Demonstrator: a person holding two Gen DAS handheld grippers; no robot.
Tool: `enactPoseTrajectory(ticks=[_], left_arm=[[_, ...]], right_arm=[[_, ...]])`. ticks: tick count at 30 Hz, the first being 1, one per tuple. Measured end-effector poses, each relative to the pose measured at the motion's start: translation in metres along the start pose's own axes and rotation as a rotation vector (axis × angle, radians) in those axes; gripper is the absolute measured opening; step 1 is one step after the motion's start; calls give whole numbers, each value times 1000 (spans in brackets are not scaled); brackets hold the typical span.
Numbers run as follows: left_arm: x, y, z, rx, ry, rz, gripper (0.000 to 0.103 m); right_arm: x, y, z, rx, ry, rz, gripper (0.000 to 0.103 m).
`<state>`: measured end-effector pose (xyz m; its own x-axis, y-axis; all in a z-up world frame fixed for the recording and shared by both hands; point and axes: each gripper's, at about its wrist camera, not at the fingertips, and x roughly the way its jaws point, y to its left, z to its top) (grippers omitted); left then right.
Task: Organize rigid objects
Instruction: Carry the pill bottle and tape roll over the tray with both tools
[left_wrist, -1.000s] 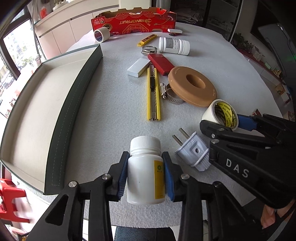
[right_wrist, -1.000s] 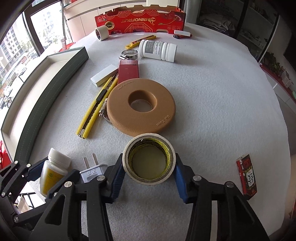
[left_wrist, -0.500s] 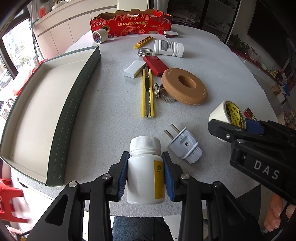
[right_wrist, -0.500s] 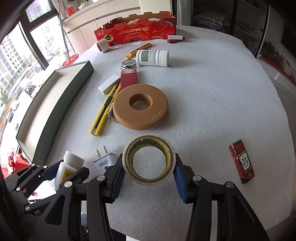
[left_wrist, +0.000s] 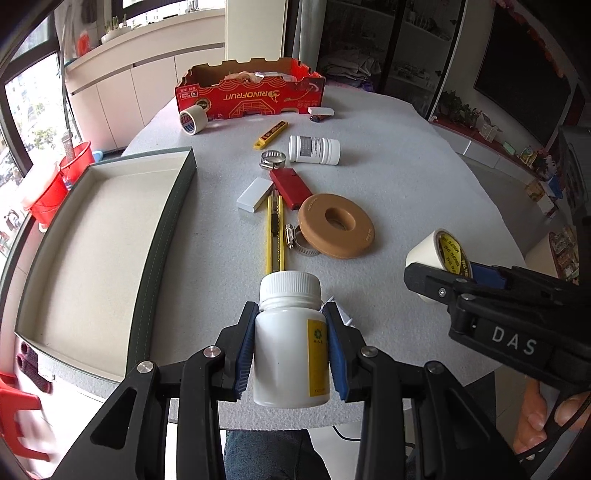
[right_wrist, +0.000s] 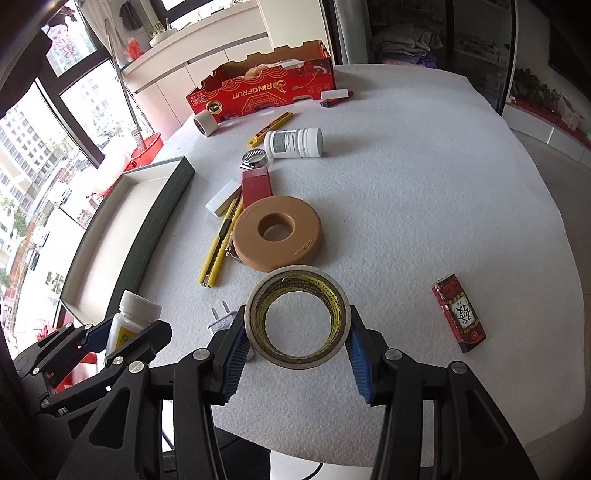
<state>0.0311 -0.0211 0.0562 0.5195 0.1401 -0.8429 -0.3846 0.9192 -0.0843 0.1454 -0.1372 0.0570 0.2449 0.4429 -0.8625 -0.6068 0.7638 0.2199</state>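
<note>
My left gripper (left_wrist: 291, 345) is shut on a white pill bottle (left_wrist: 291, 345) with a yellow label, held above the table's near edge. It also shows in the right wrist view (right_wrist: 129, 325). My right gripper (right_wrist: 297, 338) is shut on a roll of masking tape (right_wrist: 297, 317), lifted above the table; the roll also shows in the left wrist view (left_wrist: 439, 258). The empty green-rimmed tray (left_wrist: 162, 236) lies to the left, also seen in the right wrist view (right_wrist: 147, 229).
On the grey table lie a tan ring (left_wrist: 335, 230), a yellow utility knife (left_wrist: 275, 232), hose clamps (left_wrist: 273, 158), a red case (left_wrist: 290, 182), a white block (left_wrist: 253, 194), a lying white bottle (left_wrist: 314, 149), a white plug (right_wrist: 221, 321), a small red box (right_wrist: 458, 312). A red carton (left_wrist: 251, 94) stands at the back.
Both grippers have risen and pulled back from the table with their objects. The plug is now mostly hidden behind the bottle in the left wrist view.
</note>
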Motion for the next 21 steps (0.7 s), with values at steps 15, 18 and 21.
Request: enactPoseTrajectory(ticks=[15,18,21], left_arm=[[-98,51,71,-109,-260,-17,38],[-116,74,82,-147,-315,14,38],[-132,101,92,-189,-369,61,38]], right_arm=[[-61,68,65,-102,-149,124,50],[-70,88,81,-141,-180,147,50],[-73,112,95,-188,-202,159,50]])
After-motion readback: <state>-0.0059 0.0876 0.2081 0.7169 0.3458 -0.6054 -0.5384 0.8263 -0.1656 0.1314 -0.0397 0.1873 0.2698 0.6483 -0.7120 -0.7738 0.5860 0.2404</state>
